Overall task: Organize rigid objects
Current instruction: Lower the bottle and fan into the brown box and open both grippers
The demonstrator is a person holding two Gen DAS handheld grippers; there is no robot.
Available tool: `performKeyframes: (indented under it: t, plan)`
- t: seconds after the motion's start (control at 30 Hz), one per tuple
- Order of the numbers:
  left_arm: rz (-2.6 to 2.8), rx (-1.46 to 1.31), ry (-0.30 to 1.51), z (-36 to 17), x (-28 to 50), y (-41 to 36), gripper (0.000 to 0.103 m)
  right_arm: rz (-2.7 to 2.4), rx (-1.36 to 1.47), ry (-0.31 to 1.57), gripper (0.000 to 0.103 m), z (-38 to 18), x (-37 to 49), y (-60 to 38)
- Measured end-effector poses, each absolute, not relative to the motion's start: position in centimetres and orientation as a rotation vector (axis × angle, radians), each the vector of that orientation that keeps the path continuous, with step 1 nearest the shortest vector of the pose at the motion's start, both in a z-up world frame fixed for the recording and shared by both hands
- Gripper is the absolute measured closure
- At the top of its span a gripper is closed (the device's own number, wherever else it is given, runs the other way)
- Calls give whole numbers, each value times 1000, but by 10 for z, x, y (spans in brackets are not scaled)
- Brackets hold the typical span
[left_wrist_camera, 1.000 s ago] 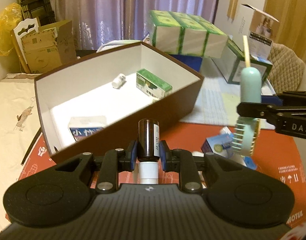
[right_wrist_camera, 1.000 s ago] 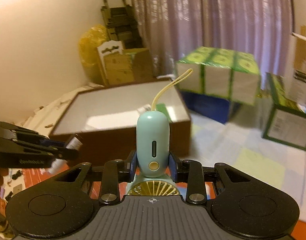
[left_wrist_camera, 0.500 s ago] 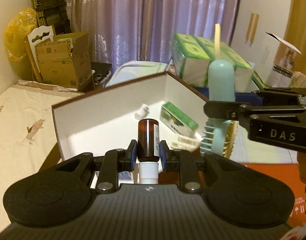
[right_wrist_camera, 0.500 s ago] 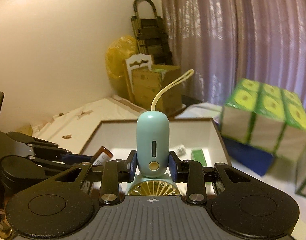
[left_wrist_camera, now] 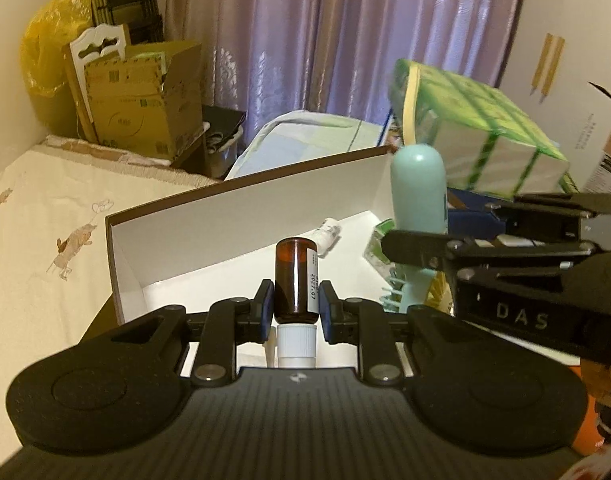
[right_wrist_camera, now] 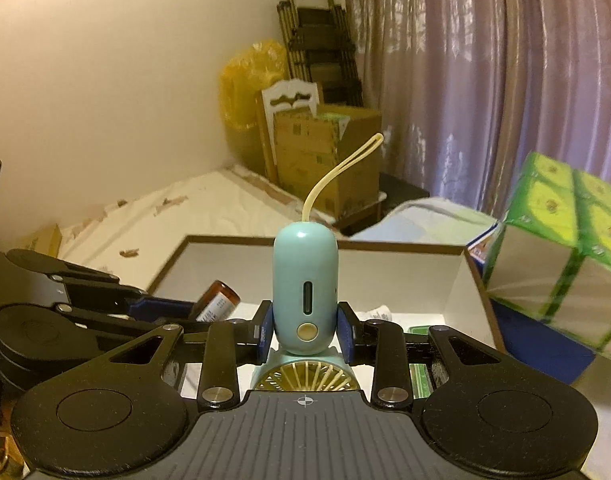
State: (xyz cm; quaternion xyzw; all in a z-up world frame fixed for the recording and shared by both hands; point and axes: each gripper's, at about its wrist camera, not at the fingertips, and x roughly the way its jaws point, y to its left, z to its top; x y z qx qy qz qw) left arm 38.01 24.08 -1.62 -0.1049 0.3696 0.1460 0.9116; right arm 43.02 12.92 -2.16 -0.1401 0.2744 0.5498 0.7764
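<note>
Purple curtains hang behind the open box (left_wrist_camera: pixel 241 216). Your left hand-held gripper (left_wrist_camera: pixel 295 314) clamps the amber bottle (left_wrist_camera: pixel 295 276) and your right hand-held gripper (right_wrist_camera: pixel 305 338) clamps the mint fan (right_wrist_camera: pixel 305 296), both over the box, probably so each item drops inside.

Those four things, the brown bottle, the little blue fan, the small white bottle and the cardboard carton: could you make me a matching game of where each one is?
1 brown bottle
2 blue fan
3 small white bottle
4 cardboard carton

A lying inside the white-lined box
B in the left gripper
C against the far wall
D in the right gripper

Pairs: 1-B, 2-D, 3-A, 4-C
</note>
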Motion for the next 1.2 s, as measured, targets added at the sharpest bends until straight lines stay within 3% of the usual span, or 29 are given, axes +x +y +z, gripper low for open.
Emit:
performKeyframes:
  t: [0.77,0.93,1.2]
  plan:
    - [357,-340,937,-86,432,284,84,1169,-475,859,73,-103,484,196]
    - [378,-347,933,-83,426,288,73,1164,-454,878,73,-102,483,197]
    - [373,-330,926,-75,417,282,71,1166,-444,883,71,-94,475,187]
